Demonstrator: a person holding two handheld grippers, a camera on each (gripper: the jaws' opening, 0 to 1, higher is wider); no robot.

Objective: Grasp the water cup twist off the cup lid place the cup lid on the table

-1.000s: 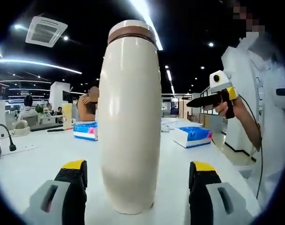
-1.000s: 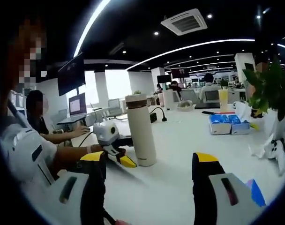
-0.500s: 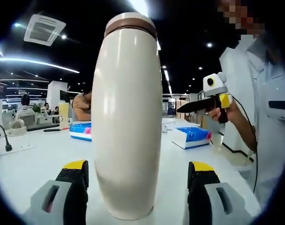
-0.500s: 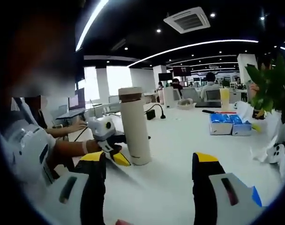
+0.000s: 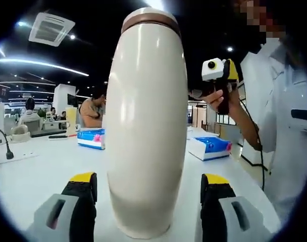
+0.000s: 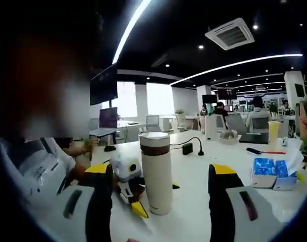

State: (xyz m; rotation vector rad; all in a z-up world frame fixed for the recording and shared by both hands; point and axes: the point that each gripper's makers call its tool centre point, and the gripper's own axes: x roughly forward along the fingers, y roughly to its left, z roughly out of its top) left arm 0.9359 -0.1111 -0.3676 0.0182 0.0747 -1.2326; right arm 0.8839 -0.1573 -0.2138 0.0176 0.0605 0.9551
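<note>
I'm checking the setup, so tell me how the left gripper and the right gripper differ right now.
The left gripper sits low on the table with the cup between its open jaws; the right gripper is raised in the air, away from the cup. The left frames the cup's body; the right has nothing between its jaws. Both have yellow-tipped jaws and stand open.

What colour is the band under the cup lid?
Brown, on the cream water cup; the band shows best in the left gripper view.
</note>
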